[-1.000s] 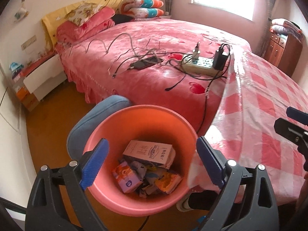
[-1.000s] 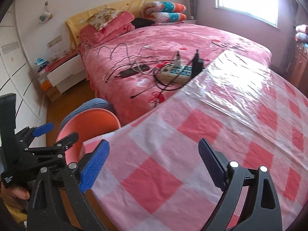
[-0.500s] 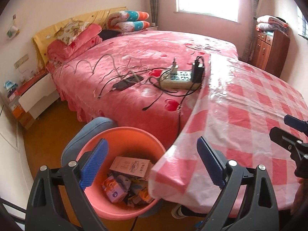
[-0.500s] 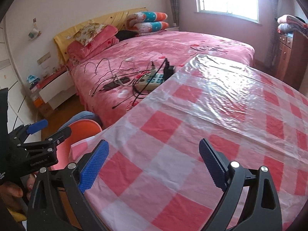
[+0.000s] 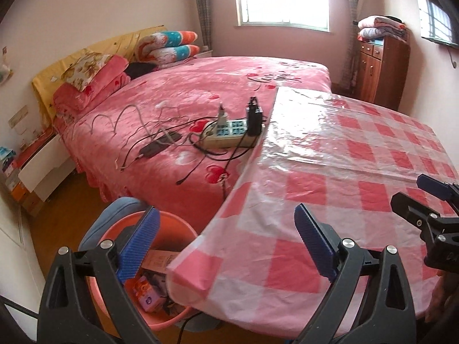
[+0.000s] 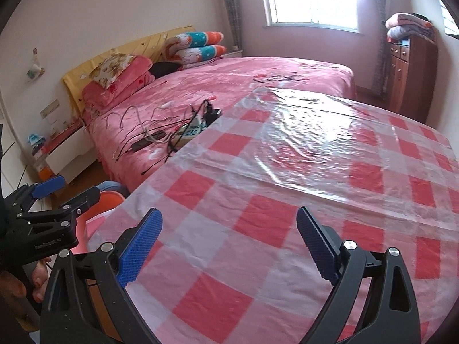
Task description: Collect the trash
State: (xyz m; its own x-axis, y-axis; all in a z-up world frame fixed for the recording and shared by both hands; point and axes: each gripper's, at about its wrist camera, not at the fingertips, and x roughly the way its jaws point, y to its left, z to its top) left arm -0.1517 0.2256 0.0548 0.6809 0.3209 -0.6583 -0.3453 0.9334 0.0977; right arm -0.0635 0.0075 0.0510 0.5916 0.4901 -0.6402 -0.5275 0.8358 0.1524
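Trash is sitting in the orange bin at 7 o'clock; both tongs, left and right, are gaping wide and empty over the bare checked bench, so the search for remaining litter is probably next.

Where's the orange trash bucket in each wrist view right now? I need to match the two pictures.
Left wrist view: the orange trash bucket sits bottom left, partly under the checked tablecloth's corner, trash visible inside.
Right wrist view: only a sliver of the bucket shows at the left edge, beside the left gripper.
Shared landmark: the power strip on the bed.
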